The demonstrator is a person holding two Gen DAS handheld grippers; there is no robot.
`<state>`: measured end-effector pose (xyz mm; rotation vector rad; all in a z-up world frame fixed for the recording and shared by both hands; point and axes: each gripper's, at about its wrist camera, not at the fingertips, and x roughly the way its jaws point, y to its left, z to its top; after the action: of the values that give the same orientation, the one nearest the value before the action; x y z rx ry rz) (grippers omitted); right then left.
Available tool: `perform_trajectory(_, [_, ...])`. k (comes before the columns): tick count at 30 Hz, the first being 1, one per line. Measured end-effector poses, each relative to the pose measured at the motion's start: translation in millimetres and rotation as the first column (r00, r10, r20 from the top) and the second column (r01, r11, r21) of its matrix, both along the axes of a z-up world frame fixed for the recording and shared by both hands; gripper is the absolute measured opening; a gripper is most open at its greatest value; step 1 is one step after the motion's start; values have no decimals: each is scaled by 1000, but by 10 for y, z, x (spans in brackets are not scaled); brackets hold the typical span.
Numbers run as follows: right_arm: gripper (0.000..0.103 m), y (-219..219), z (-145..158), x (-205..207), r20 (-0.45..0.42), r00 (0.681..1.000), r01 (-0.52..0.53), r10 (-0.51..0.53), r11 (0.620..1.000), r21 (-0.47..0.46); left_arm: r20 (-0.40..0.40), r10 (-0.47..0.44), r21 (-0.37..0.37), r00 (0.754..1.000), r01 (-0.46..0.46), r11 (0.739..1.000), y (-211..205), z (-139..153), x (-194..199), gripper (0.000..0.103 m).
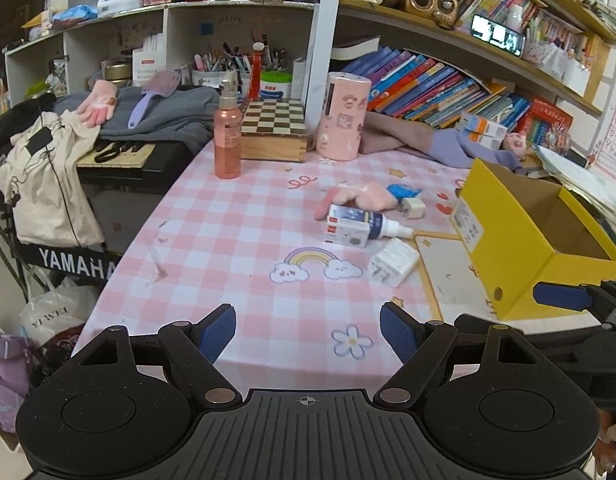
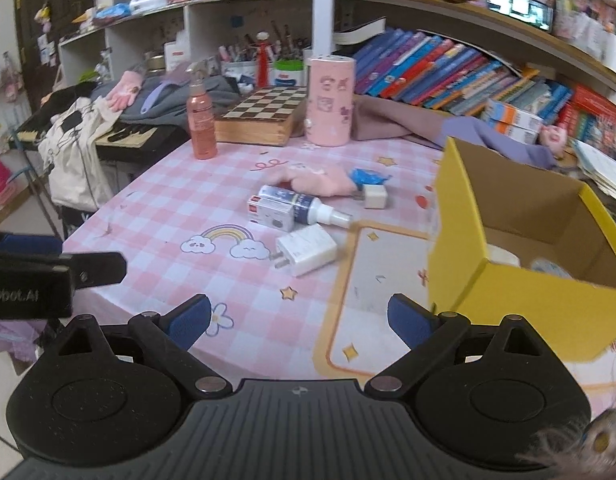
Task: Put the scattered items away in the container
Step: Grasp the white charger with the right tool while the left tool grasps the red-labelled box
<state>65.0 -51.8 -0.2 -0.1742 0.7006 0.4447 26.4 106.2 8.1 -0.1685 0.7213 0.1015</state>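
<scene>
A yellow cardboard box (image 1: 519,240) stands open at the right of the pink checked table; in the right wrist view (image 2: 519,292) a white item lies inside it. Scattered left of the box are a white charger plug (image 1: 393,261) (image 2: 308,250), a small white carton (image 1: 345,231) (image 2: 270,214), a blue-labelled spray bottle (image 1: 377,226) (image 2: 308,206), a pink glove (image 1: 359,196) (image 2: 315,180), a blue wrapper (image 1: 403,191) (image 2: 365,176) and a small white cube adapter (image 1: 412,208) (image 2: 375,196). My left gripper (image 1: 308,332) is open and empty near the front edge. My right gripper (image 2: 300,320) is open and empty beside the box.
A pink pump bottle (image 1: 227,140), a chessboard box (image 1: 276,128) and a pink canister (image 1: 341,116) stand at the table's back. Purple cloth (image 1: 447,140) and books lie behind the box. A keyboard with clothes (image 1: 116,156) sits left of the table.
</scene>
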Motion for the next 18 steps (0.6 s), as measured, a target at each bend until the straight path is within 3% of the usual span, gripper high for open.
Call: perform_trajectory(18, [95,176,-390,917,-98,994,-51,46,997,-49,-98,-72,61,993,78,995,-21,-266,1102,82])
